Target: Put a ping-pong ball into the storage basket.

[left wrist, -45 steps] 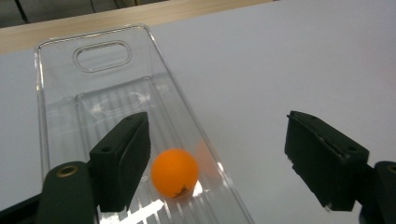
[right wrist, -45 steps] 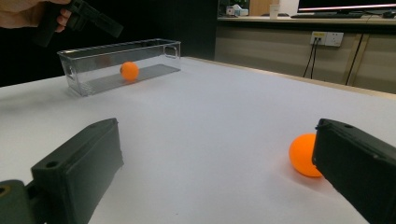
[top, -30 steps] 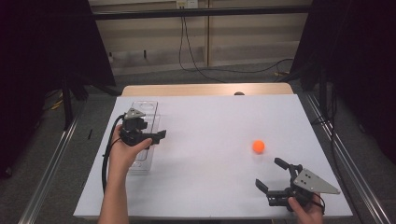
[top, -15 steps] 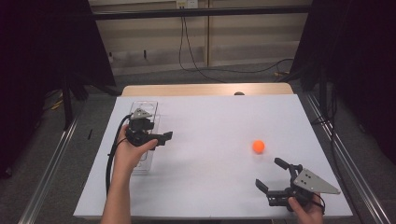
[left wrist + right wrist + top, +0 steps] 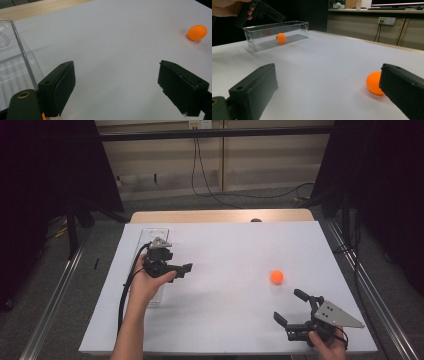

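One ball boxed: an orange ball [image 5: 281, 38] lies inside the clear box [image 5: 262, 37], upper left of the right gripper view; by that, I judge the work about half done.
Left to do: a second ball [image 5: 276, 277] sits bare on the white table [image 5: 225, 320], right of centre in the high view; it has yet to be picked up and boxed.
Left gripper [image 5: 186, 268]: left of centre, over the box's right edge, jaws wide and just been opening, nothing between them.
Ball to left gripper: well apart, at the upper right of the left gripper view.
Right gripper [image 5: 290, 307]: lower right, jaws wide, holding nothing.
Ball to right gripper: near, just up and left of the jaw tips, not between them.
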Tool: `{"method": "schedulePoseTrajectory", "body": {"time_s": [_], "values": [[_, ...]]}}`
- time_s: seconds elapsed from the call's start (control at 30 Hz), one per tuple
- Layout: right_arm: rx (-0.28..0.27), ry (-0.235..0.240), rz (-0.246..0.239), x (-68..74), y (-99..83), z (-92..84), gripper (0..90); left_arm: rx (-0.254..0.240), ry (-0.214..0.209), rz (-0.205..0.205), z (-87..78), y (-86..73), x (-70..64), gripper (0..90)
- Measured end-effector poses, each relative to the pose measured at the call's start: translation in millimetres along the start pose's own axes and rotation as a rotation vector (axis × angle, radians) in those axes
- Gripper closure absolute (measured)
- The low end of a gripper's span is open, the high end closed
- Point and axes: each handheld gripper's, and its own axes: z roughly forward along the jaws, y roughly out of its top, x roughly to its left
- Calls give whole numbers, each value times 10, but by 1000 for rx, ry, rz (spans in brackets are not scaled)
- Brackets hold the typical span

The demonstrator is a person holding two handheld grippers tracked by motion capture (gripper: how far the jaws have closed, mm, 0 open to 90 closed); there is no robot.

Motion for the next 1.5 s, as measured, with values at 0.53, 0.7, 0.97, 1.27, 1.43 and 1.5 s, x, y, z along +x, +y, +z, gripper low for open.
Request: {"method": "schedulePoseTrajectory", "body": {"time_s": [0.53,0.7,0.97,1.27,1.43,1.5], "values": [[-1,-2,1,-4,-1,0,11,4,-40,9,92,14,-93,144],[-1,-4,0,-3,0,0,10,3,-48,11,131,12,-129,142],[-3,-10,3,-16,-3,-1,7,16,-56,29,192,9,-187,137],[-5,-15,5,-21,-2,-4,3,27,-60,52,235,12,-230,128],[-5,-21,6,-25,-2,-4,3,31,-62,57,260,8,-253,121],[-6,-20,7,-24,-1,-4,2,29,-66,49,269,7,-265,120]]}}
